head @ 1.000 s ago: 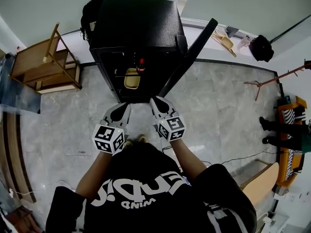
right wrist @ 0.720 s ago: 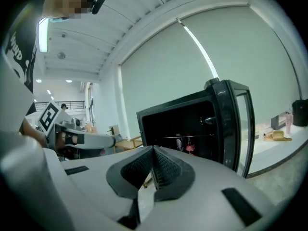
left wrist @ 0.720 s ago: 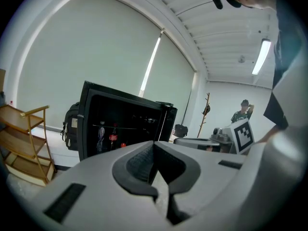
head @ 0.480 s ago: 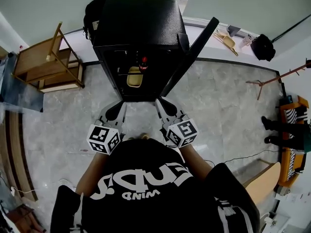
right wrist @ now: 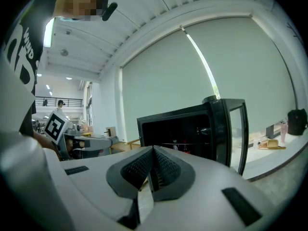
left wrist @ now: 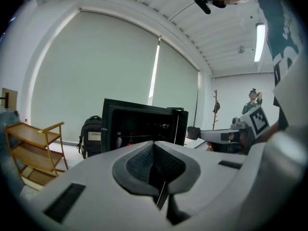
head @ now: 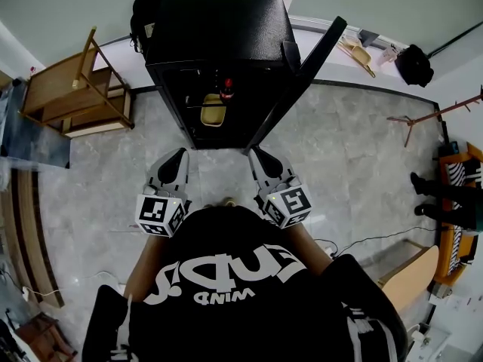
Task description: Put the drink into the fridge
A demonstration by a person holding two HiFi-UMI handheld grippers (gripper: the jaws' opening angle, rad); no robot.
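Note:
The black fridge (head: 219, 29) stands at the far end of the floor, with its door (head: 302, 74) swung open to the right. A drink bottle with a red cap (head: 226, 90) stands on a shelf inside, beside a yellow container (head: 213, 111). My left gripper (head: 179, 155) and right gripper (head: 255, 154) hover side by side in front of the opening, apart from the fridge. Both are shut with nothing between the jaws. The left gripper view shows the shut left gripper (left wrist: 154, 146) facing the fridge (left wrist: 139, 124), and the right gripper view shows the shut right gripper (right wrist: 153, 150) facing the fridge (right wrist: 187, 129).
A wooden shelf unit (head: 72, 89) stands left of the fridge, with a black backpack (head: 143, 13) behind it. A coat stand (head: 423, 115) and a person's legs (head: 434, 194) are at the right. A cable (head: 362, 240) lies on the grey tiled floor.
Both grippers have drawn back from the fridge opening toward the person's body. The bottle has stayed on the shelf inside.

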